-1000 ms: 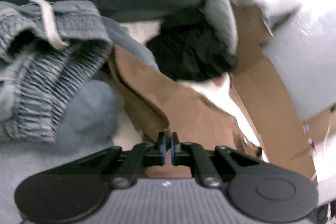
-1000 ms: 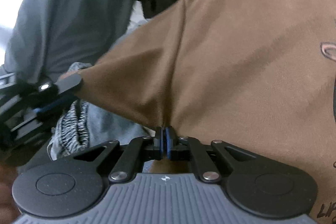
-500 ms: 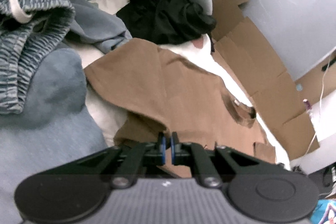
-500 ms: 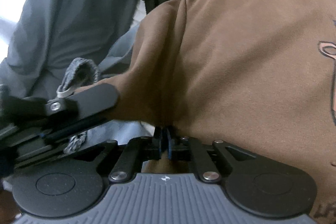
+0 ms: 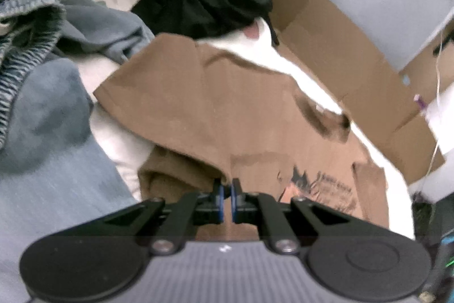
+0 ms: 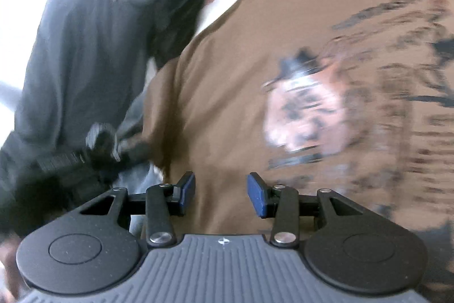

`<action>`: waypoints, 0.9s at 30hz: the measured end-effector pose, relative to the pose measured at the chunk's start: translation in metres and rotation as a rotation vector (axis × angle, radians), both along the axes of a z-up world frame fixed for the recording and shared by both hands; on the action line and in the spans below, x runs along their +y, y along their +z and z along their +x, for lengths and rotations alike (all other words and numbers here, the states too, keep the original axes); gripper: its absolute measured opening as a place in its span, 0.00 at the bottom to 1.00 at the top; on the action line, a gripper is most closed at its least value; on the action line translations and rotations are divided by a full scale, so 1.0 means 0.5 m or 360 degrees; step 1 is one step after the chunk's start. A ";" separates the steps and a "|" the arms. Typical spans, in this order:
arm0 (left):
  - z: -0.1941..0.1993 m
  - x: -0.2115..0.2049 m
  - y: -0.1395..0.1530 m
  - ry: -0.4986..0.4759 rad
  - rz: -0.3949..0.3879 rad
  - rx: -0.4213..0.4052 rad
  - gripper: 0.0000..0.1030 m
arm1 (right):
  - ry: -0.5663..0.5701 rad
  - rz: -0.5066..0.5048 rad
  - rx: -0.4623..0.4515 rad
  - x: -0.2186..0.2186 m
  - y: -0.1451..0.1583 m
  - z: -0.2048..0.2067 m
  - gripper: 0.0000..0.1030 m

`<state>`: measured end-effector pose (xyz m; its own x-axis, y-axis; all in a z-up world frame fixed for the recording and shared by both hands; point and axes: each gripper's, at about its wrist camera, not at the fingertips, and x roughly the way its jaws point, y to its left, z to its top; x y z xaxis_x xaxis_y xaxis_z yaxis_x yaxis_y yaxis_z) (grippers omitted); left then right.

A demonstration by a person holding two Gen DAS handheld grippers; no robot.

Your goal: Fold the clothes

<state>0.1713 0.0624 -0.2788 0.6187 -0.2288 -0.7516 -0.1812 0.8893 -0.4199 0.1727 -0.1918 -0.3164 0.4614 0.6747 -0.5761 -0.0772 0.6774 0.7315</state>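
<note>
We see a brown T-shirt [image 5: 215, 104] spread on a white surface [image 5: 283, 61] among heaped clothes [image 5: 51, 110], one sleeve side folded inward. Our left hand-held gripper [image 5: 226, 190] is clamped on the folded edge, likely to pin that fold in place. Our right hand-held gripper [image 6: 220, 189] hangs just above the shirt's printed front, jaws opening with nothing pinched between them, probably letting go to reach another edge.

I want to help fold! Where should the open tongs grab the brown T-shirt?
Best guess: the brown T-shirt lies spread flat, so its middle offers nothing to pinch. Take the sleeve hem at its left edge, coming in low from that side. The right tongs are opening with nothing between them; the left tongs pinch its near fold.
</note>
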 end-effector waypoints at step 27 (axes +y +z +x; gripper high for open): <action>0.009 0.034 0.067 -0.0117 0.0299 0.0051 0.56 | -0.0221 0.0069 -0.0011 -0.089 0.058 -0.071 0.47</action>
